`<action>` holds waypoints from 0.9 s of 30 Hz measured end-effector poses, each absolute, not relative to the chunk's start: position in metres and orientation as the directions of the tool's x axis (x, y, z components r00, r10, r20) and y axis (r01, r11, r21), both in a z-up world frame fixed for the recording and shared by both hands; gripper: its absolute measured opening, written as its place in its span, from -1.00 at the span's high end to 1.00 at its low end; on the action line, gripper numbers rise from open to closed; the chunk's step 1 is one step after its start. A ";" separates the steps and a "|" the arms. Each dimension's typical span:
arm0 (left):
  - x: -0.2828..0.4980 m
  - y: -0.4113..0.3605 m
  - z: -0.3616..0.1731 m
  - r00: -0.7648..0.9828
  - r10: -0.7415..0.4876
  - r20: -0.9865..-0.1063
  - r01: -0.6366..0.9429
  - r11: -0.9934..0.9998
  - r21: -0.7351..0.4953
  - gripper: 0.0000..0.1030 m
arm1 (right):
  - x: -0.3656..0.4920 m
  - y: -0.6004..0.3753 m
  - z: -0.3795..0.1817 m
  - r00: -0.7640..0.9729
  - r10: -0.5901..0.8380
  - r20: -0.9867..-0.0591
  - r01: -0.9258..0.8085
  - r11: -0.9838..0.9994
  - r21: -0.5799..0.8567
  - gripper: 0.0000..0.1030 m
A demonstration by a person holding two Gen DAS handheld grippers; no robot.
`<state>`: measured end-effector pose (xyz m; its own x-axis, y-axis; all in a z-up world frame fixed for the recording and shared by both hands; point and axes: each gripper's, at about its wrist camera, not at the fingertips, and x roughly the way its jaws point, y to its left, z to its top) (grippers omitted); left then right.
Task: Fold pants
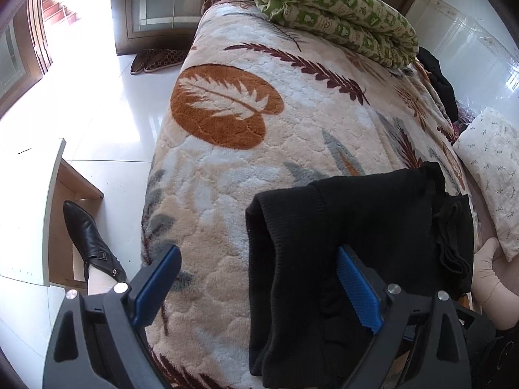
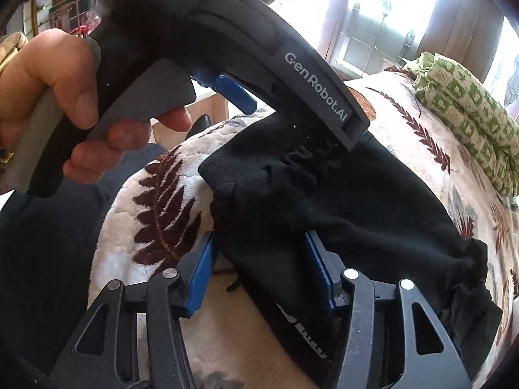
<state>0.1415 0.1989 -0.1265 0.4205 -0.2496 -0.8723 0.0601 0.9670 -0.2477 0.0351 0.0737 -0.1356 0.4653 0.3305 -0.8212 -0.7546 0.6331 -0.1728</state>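
The black pants (image 1: 340, 233) lie folded in a bundle on the leaf-patterned blanket (image 1: 246, 149) on the bed. My left gripper (image 1: 259, 285) is open, its blue pads wide apart, with the folded left edge of the pants between them. In the right wrist view the pants (image 2: 350, 201) show with the gathered waistband toward me. My right gripper (image 2: 262, 269) is open, with a fold of the pants lying between its blue pads. The left gripper's body (image 2: 292, 74), held by a bare hand (image 2: 65, 103), rests over the far edge of the pants.
A rolled green-patterned quilt (image 1: 340, 16) lies at the far end of the bed. A white pillow (image 1: 493, 175) and dark clothes (image 1: 438, 77) sit at the right. A white cabinet (image 1: 29, 207), a black boot (image 1: 90, 240) and slippers (image 1: 155, 60) are on the floor at left.
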 end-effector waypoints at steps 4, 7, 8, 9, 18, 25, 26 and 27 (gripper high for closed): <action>0.140 0.201 -0.123 0.435 -0.244 -0.867 0.063 0.969 -0.241 -0.86 | 0.033 0.070 -0.134 0.470 0.341 -0.814 -0.752 0.638 -0.167 -0.04; 0.138 0.203 -0.120 0.446 -0.231 -0.865 0.065 0.972 -0.226 -0.86 | 0.027 0.068 -0.132 0.471 0.349 -0.810 -0.749 0.643 -0.159 -0.05; 0.137 0.203 -0.118 0.449 -0.227 -0.864 0.066 0.973 -0.221 -0.86 | 0.025 0.067 -0.131 0.473 0.349 -0.809 -0.749 0.643 -0.161 -0.07; 0.136 0.203 -0.117 0.453 -0.224 -0.863 0.068 0.974 -0.217 -0.86 | 0.024 0.067 -0.131 0.476 0.350 -0.807 -0.749 0.642 -0.163 -0.09; 0.139 0.201 -0.121 0.446 -0.212 -0.870 0.063 0.977 -0.206 -0.87 | 0.026 0.072 -0.137 0.498 0.325 -0.804 -0.743 0.637 -0.202 -0.09; 0.141 0.201 -0.127 0.431 -0.221 -0.875 0.048 0.974 -0.222 -0.87 | 0.033 0.074 -0.141 0.530 0.320 -0.785 -0.737 0.631 -0.241 0.03; 0.141 0.201 -0.126 0.431 -0.219 -0.875 0.048 0.974 -0.220 -0.87 | 0.033 0.075 -0.140 0.534 0.315 -0.785 -0.735 0.631 -0.247 0.08; 0.141 0.201 -0.126 0.431 -0.216 -0.876 0.049 0.975 -0.216 -0.87 | 0.033 0.076 -0.140 0.535 0.313 -0.785 -0.735 0.631 -0.250 0.17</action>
<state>0.1414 0.2006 -0.1256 0.4315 -0.2159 -0.8759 0.0493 0.9751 -0.2161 0.0325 0.0759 -0.1396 0.5353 0.3126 -0.7847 -0.7347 0.6307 -0.2499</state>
